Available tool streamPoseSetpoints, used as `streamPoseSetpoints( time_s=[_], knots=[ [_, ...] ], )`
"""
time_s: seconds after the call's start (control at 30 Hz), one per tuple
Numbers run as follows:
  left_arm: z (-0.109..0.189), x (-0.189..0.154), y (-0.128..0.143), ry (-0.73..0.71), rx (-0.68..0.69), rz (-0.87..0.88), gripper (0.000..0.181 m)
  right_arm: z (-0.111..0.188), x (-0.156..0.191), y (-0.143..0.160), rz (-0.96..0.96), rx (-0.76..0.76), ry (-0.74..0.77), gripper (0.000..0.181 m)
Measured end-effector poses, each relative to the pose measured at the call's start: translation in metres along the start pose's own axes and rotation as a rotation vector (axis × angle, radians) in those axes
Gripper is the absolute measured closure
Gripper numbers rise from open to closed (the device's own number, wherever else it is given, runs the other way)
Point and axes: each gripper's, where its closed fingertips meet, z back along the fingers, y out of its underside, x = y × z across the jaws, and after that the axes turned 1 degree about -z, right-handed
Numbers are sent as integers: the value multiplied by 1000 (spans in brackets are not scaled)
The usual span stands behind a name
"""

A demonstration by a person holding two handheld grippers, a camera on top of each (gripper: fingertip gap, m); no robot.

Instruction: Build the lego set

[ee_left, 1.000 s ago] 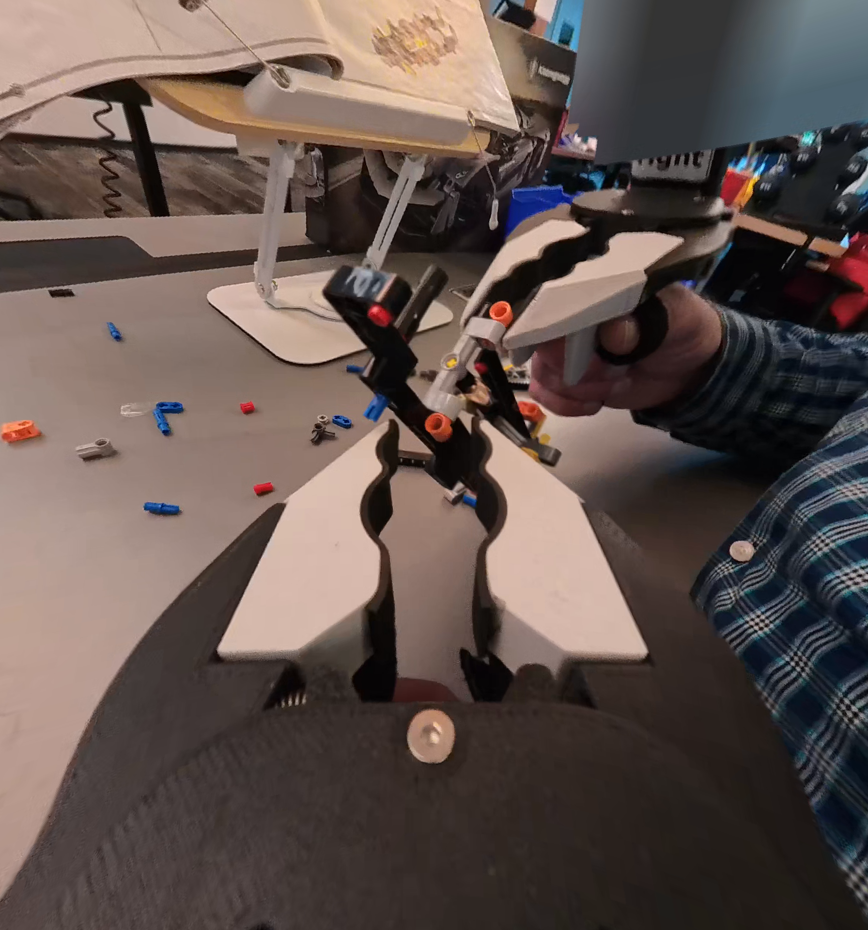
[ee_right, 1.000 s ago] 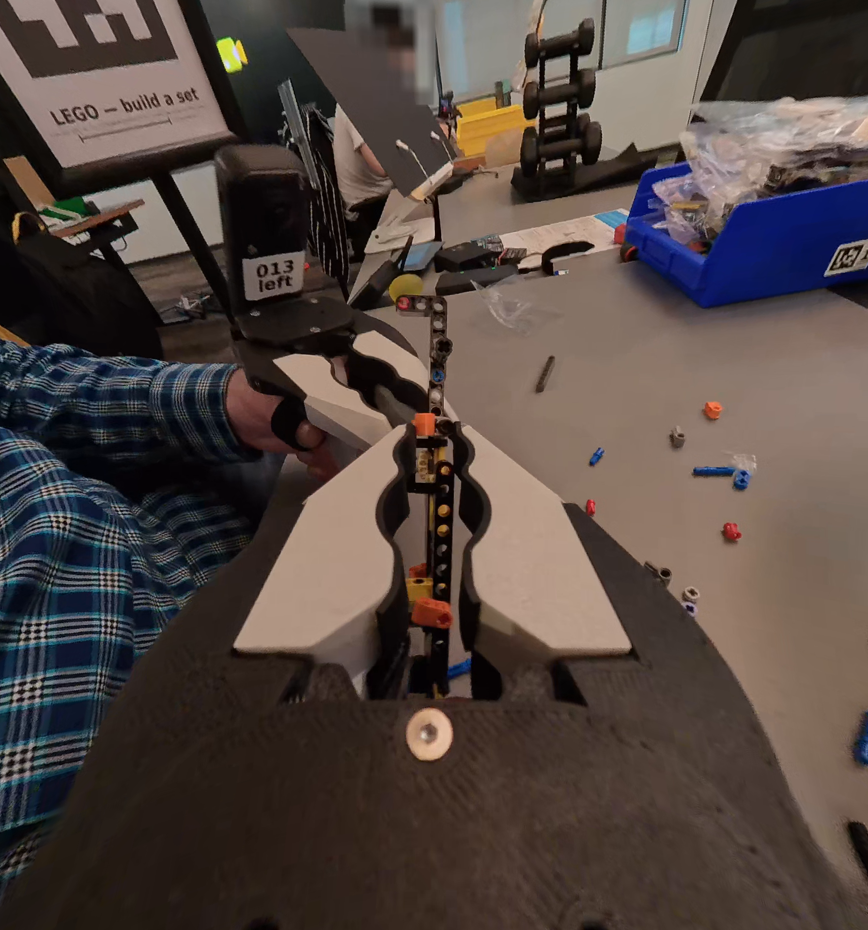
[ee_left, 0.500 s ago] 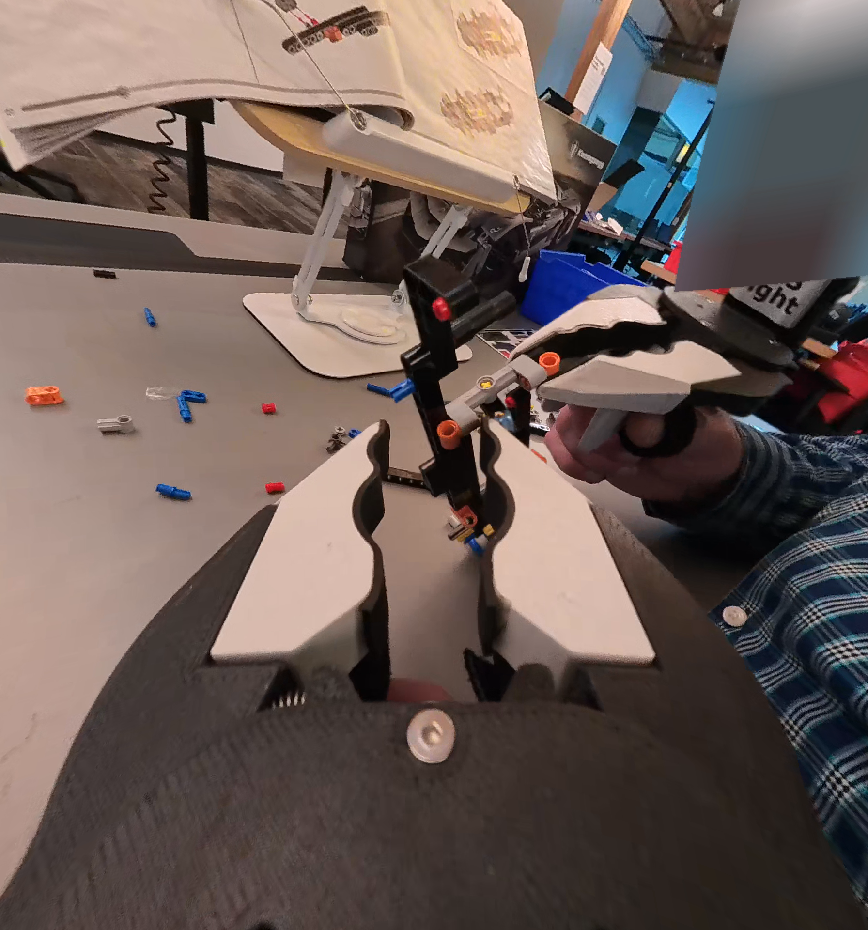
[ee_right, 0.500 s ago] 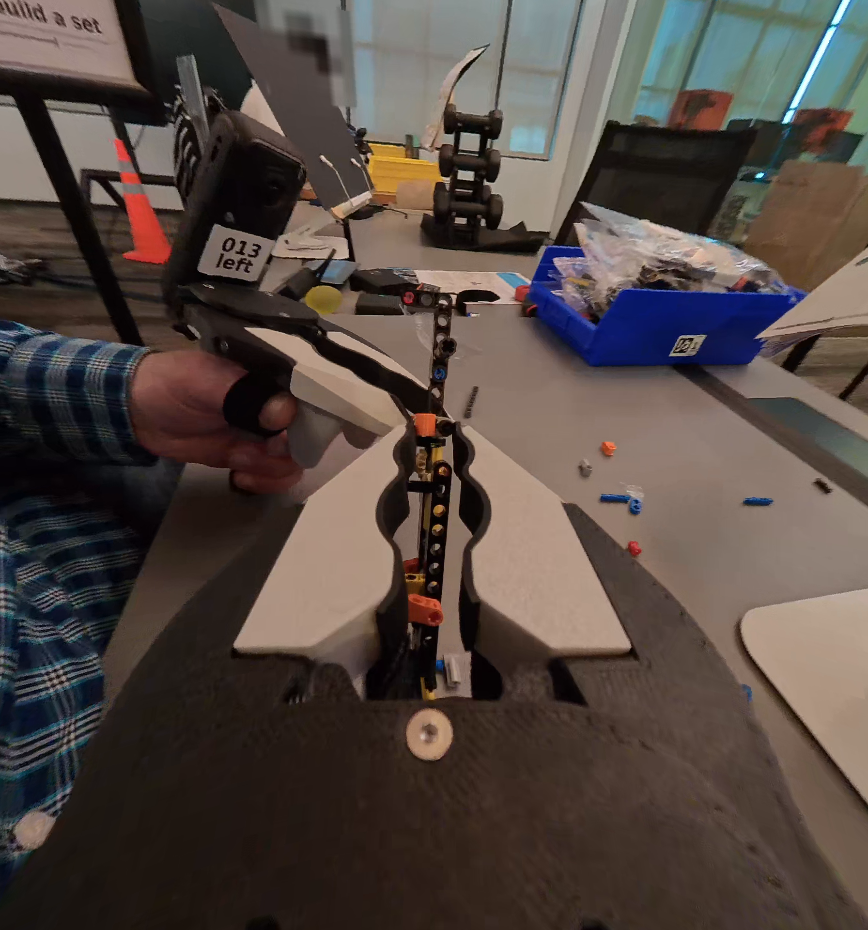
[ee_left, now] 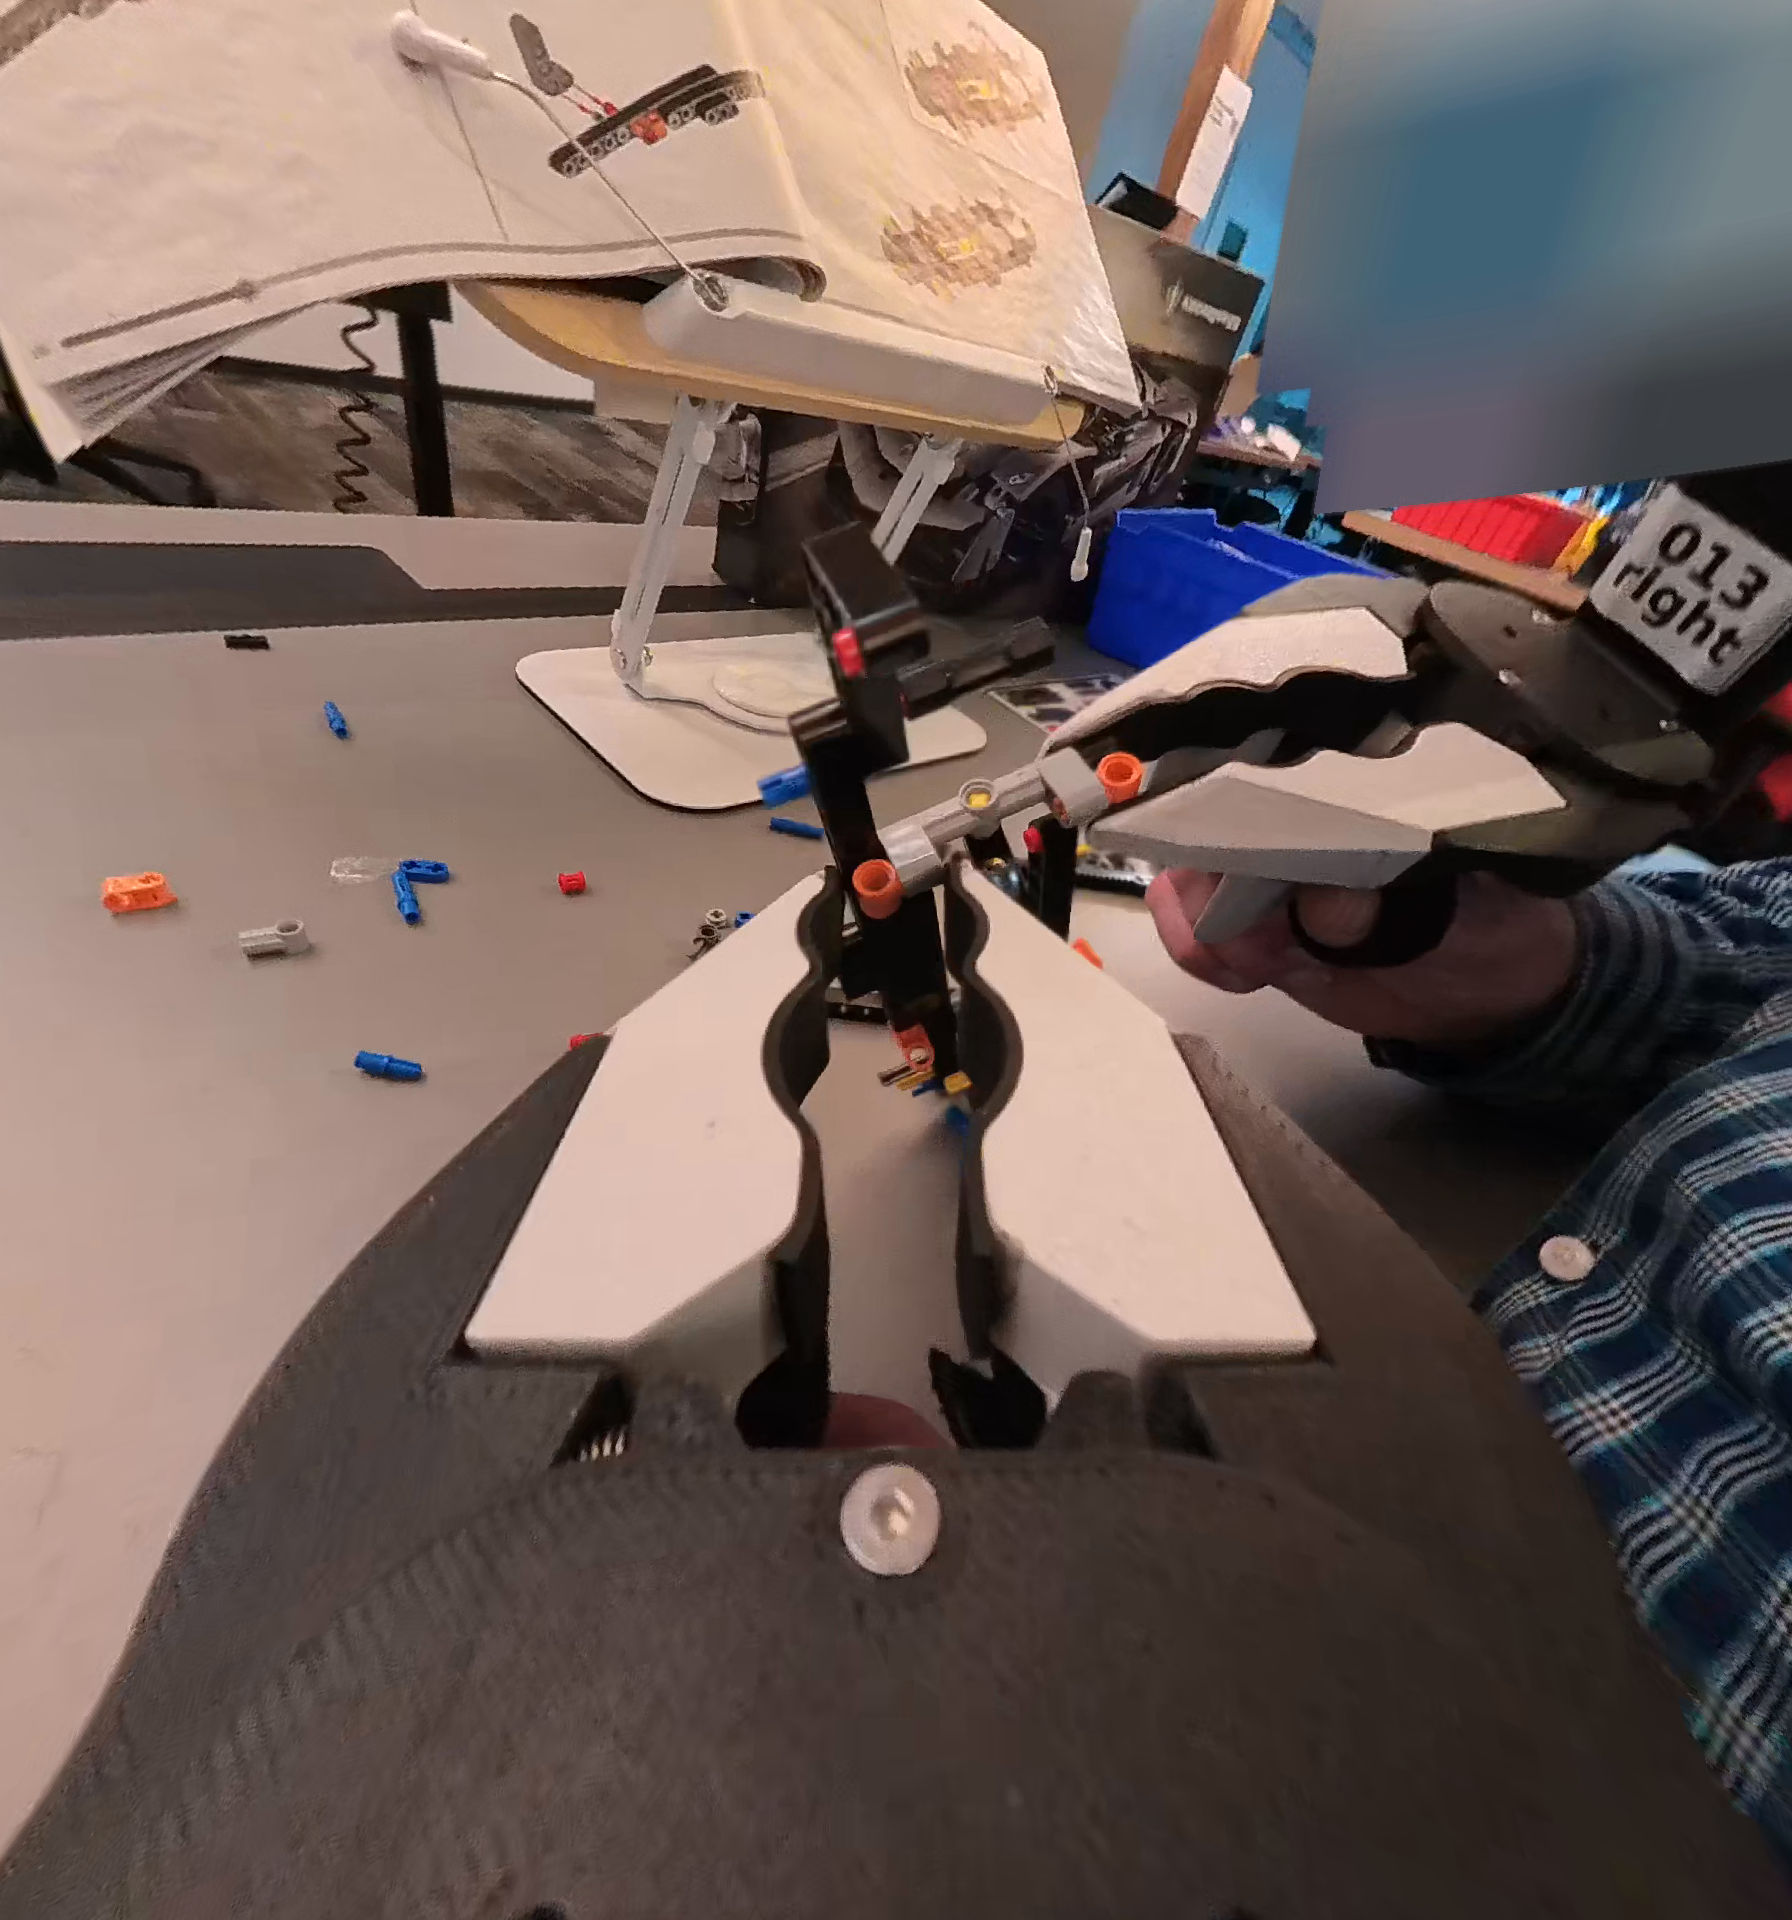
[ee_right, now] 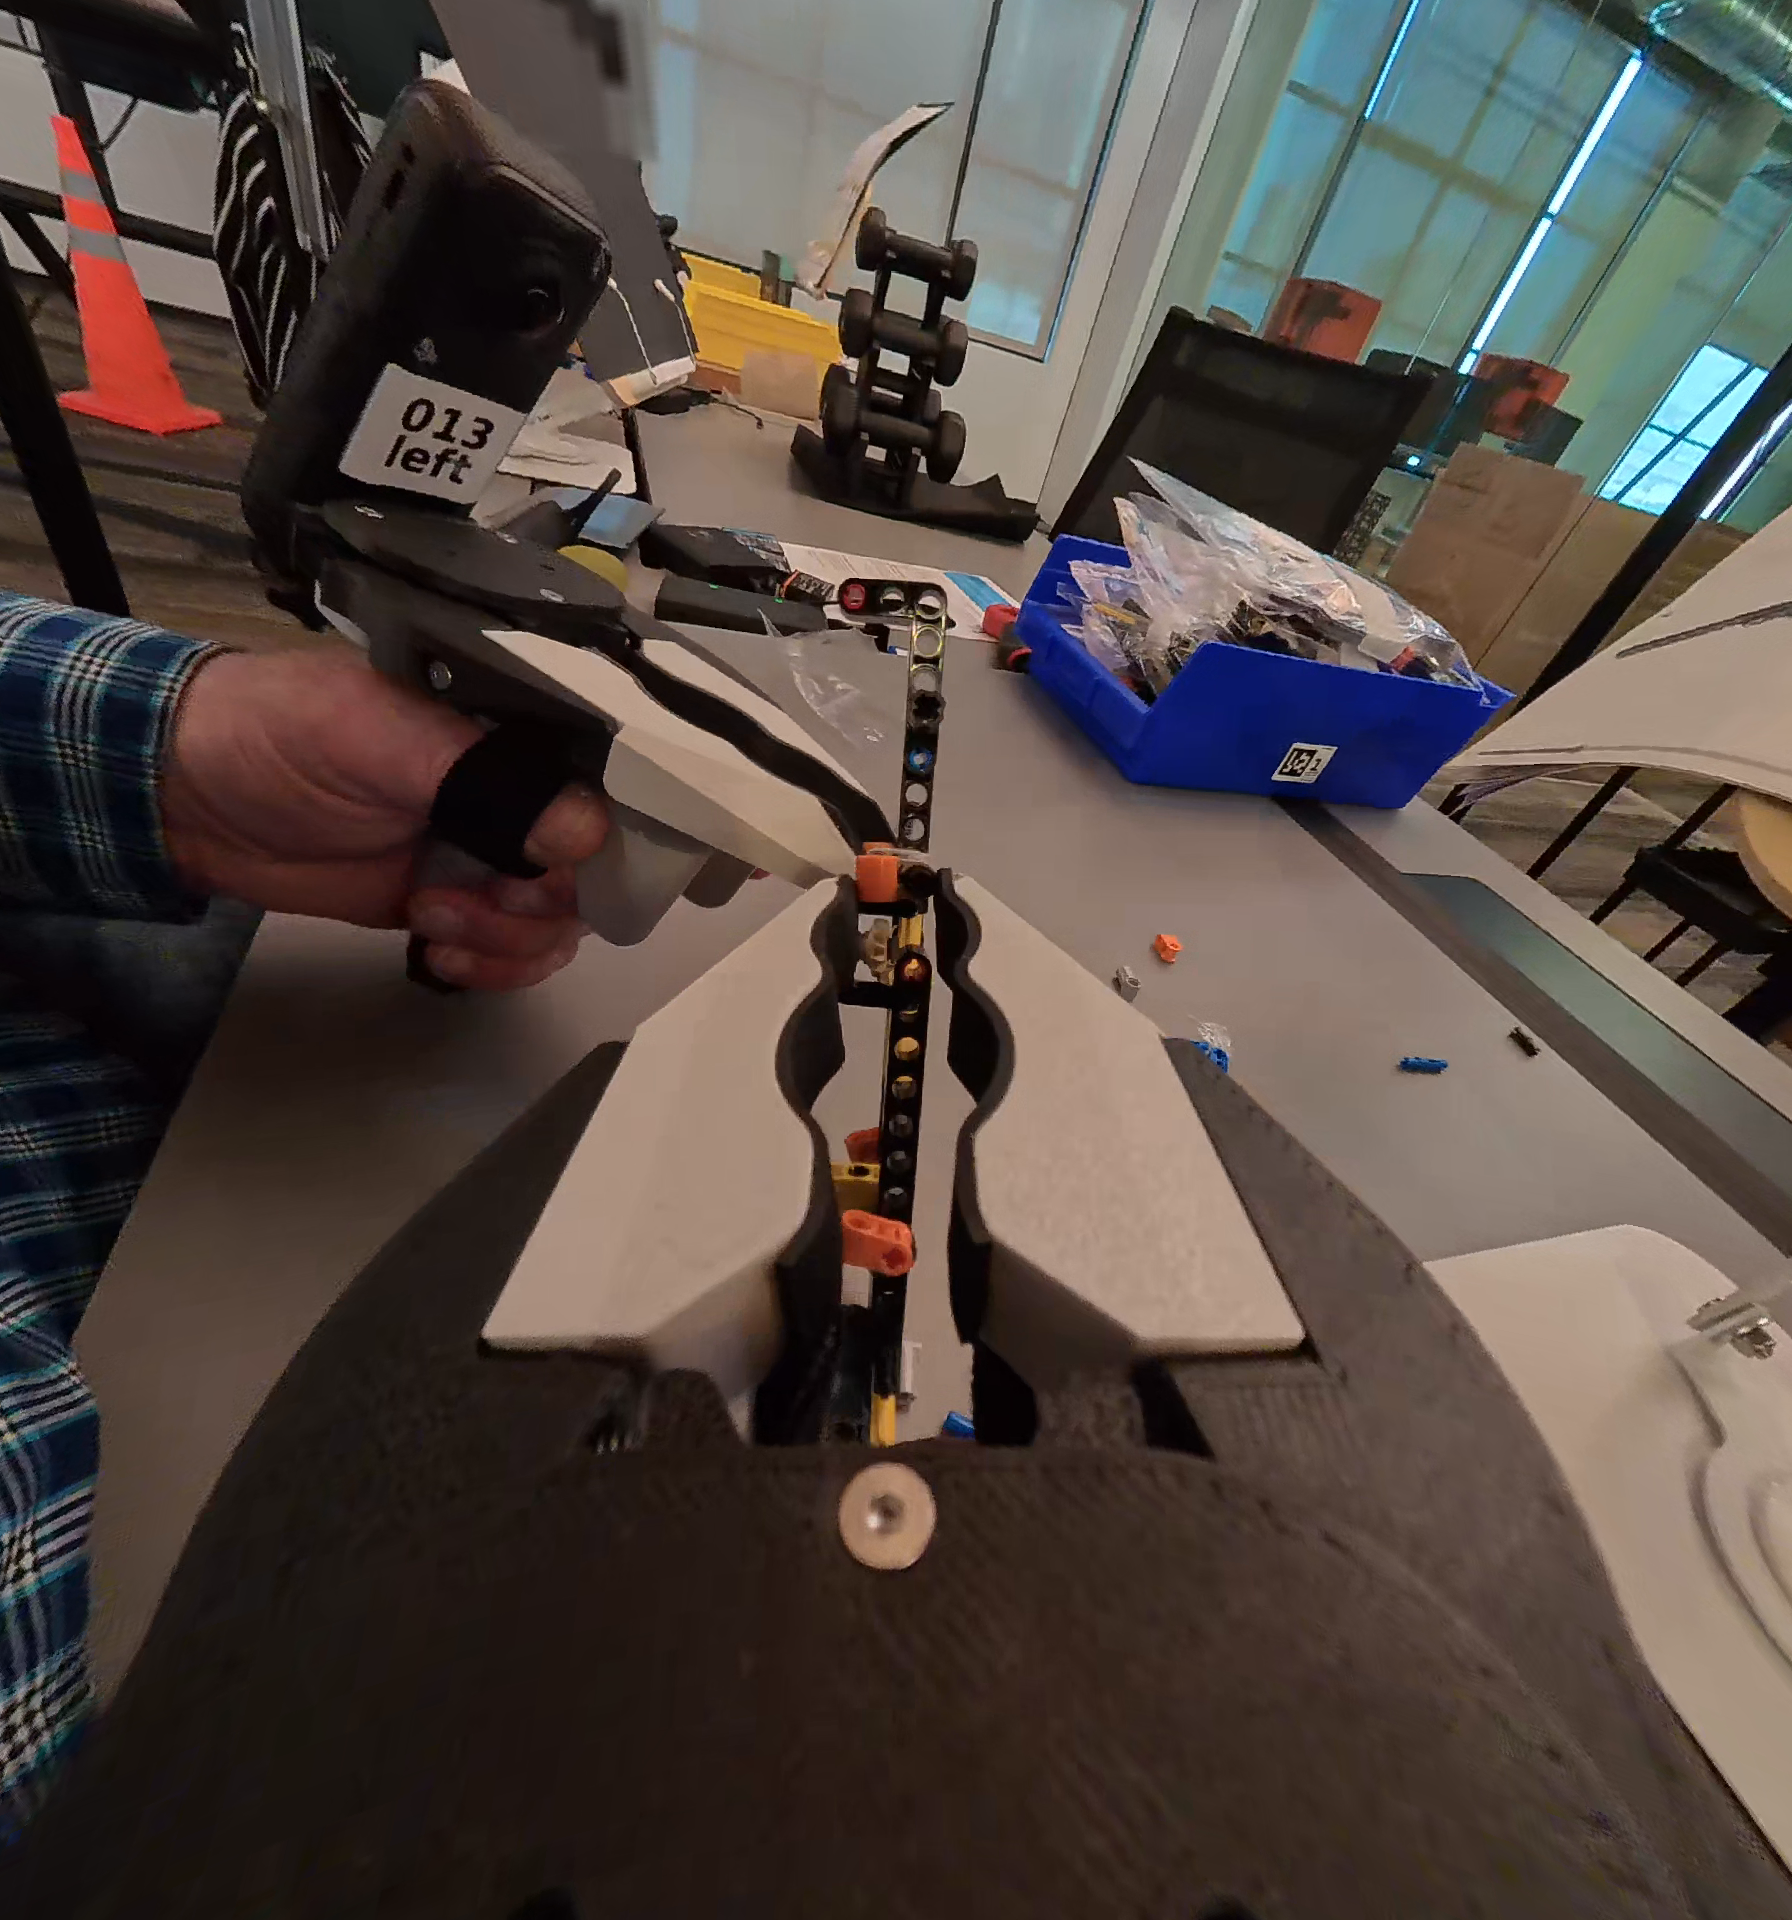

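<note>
The lego assembly (ee_left: 864,805) is a long black beam with a black block and red pin on top, and a grey beam (ee_left: 980,798) with orange pins branching right. My left gripper (ee_left: 892,904) is shut on the black beam's lower part and holds it upright above the table. My right gripper (ee_left: 1079,790) comes in from the right, shut on the grey beam. In the right wrist view the assembly (ee_right: 907,1039) runs lengthwise between the fingers of my right gripper (ee_right: 897,899). My left gripper (ee_right: 840,831) meets it from the left at the orange pin.
Loose pieces lie on the grey table (ee_left: 144,1195): an orange one (ee_left: 139,891), a grey one (ee_left: 274,938), blue pins (ee_left: 388,1064), a red one (ee_left: 573,882). An instruction booklet (ee_left: 456,156) rests on a white stand (ee_left: 684,717). A blue bin (ee_right: 1256,717) holds bagged parts. Only a small space, under 4 cm, lies between the two pairs of fingers.
Both grippers have lifted and turned with the assembly held between them. The black beam now stands more upright in the left wrist view, and the right gripper lies flatter and further right.
</note>
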Motion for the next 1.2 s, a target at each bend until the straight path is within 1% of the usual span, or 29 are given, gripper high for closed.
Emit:
streamPoseSetpoints(
  time_s=[0.27,0.43,0.6,0.7,0.77,0.93,1.03,1.1,1.2],
  knots=[
    [0,-1,-4,-11,23,-144,166,3,0,-2,-10,-11,-1,169],
    [0,-2,-3,-36,66,-246,166,3,2,-3,-30,-11,-13,170],
    [1,-1,-6,-57,91,-301,167,2,1,-2,-71,-14,-28,169],
    [2,0,-6,-41,114,-281,167,1,0,-3,-127,-22,-47,169],
    [4,3,-10,-46,128,-299,166,-1,0,-4,-176,-29,-72,169],
    [4,7,-11,-27,258,-304,166,-5,-2,-1,-252,-12,-117,168],
    [1,9,-11,-9,348,-314,166,-5,-5,2,-260,-2,-121,168],
    [-2,11,-11,-3,422,-348,166,-4,-7,6,-266,19,-127,174],
    [-10,10,-14,22,516,-372,166,0,-12,7,-288,25,-135,174]
  ],
)
